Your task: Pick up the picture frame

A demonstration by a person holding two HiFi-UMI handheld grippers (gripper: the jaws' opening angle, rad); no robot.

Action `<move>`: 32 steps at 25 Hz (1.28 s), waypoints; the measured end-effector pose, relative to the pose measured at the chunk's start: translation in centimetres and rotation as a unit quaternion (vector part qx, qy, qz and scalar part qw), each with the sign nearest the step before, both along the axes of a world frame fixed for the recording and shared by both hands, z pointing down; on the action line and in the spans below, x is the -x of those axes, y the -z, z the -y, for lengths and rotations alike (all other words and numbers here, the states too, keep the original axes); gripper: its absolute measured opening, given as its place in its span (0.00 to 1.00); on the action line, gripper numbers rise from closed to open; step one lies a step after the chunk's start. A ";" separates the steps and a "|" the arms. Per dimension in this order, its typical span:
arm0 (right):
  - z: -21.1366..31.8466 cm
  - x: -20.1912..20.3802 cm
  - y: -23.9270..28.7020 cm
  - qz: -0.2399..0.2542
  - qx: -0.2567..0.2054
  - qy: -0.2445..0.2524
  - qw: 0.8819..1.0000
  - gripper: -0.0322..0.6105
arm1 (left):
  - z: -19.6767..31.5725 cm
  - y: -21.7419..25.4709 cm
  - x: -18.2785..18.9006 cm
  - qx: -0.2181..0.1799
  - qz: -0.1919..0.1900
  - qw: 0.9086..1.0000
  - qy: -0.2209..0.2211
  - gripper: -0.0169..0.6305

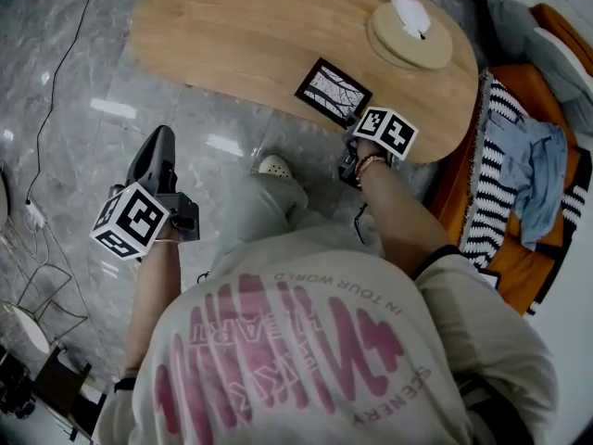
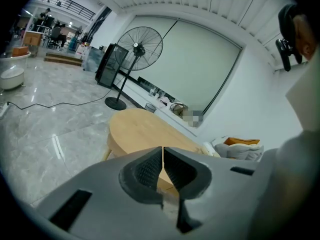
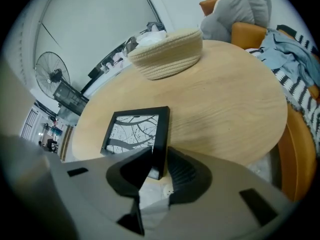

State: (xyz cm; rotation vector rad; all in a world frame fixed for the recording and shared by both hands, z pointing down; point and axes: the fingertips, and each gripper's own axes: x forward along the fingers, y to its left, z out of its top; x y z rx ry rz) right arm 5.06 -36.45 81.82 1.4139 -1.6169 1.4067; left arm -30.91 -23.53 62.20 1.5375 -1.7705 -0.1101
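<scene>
The black picture frame point(image 1: 332, 91) with a branch print lies flat near the front edge of the oval wooden table point(image 1: 241, 35). In the right gripper view the near right corner of the picture frame point(image 3: 135, 131) sits between my right gripper's point(image 3: 159, 166) jaws, and both pads touch its rim. In the head view my right gripper point(image 1: 352, 126) points steeply down at that corner. My left gripper point(image 1: 159, 139) hangs over the floor to the left of the table. The left gripper point(image 2: 162, 159) has its jaws together and holds nothing.
A woven tissue basket point(image 1: 410, 35) stands at the table's far right end. An orange sofa point(image 1: 528, 156) with striped and blue clothes is right of the table. A standing fan point(image 2: 140, 49) is beyond the table, and a cable point(image 1: 65, 72) runs across the marble floor.
</scene>
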 end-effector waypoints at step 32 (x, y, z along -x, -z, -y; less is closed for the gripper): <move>-10.2 -5.1 0.7 0.028 0.091 -0.208 0.974 0.16 | -6.1 0.5 -5.2 0.066 -0.047 0.995 -0.058 0.05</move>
